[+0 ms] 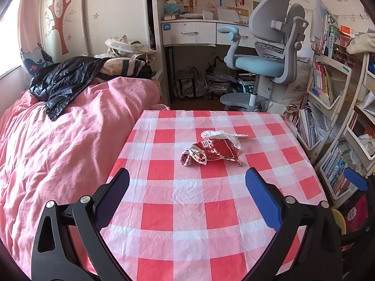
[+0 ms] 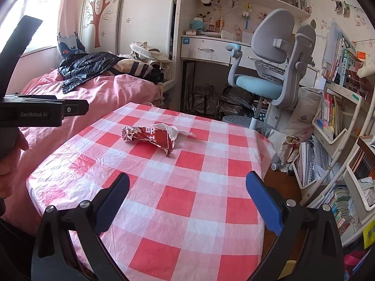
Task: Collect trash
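A crumpled red snack wrapper (image 1: 211, 152) with a white torn end lies on the red-and-white checked tablecloth (image 1: 187, 210), toward the far middle. My left gripper (image 1: 187, 194) hovers open above the near part of the table, short of the wrapper, nothing between its fingers. In the right wrist view the same wrapper (image 2: 150, 137) lies far left of centre. My right gripper (image 2: 187, 196) is open and empty over the near right part of the tablecloth (image 2: 178, 201). A black plastic bag (image 1: 63, 82) lies spread on the pink bed, also seen as the bag (image 2: 89, 66).
The pink-covered bed (image 1: 46, 152) borders the table's left side. A grey-and-blue desk chair (image 1: 264, 63) and a white desk stand beyond the far edge. Book racks (image 1: 339, 140) crowd the right. The left gripper's body (image 2: 35, 112) and a hand show at the left.
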A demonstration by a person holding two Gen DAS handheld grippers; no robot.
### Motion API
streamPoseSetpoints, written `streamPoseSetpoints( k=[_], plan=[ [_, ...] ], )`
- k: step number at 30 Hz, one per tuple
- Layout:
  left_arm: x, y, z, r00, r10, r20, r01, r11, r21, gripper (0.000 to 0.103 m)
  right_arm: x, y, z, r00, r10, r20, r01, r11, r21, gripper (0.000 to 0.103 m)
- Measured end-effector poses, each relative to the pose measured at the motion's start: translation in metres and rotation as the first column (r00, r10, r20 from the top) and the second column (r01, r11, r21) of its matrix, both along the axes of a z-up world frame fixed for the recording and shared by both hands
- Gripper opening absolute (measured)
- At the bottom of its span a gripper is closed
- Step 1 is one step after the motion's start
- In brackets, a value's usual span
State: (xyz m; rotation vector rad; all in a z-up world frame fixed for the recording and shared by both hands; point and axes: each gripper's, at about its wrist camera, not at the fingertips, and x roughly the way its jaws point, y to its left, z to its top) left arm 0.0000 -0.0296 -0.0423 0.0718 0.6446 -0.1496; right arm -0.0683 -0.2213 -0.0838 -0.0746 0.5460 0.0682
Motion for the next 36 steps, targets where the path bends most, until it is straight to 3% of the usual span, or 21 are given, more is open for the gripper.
streamPoseSetpoints(
  k=[27,36],
  plan=[
    [0.001,0.001,0.000,1.000,-0.001,-0.013,0.001,1.000,0.002,0.096,0.001,0.007,0.001,1.000,0.005,0.005,-0.005,1.000,-0.003,0.095],
    [0.012,0.015,-0.006,0.998,0.010,-0.057,-0.013,0.998,-0.058,0.096,0.002,0.007,0.001,1.000,0.002,0.004,-0.002,1.000,-0.003,0.095]
  ],
)
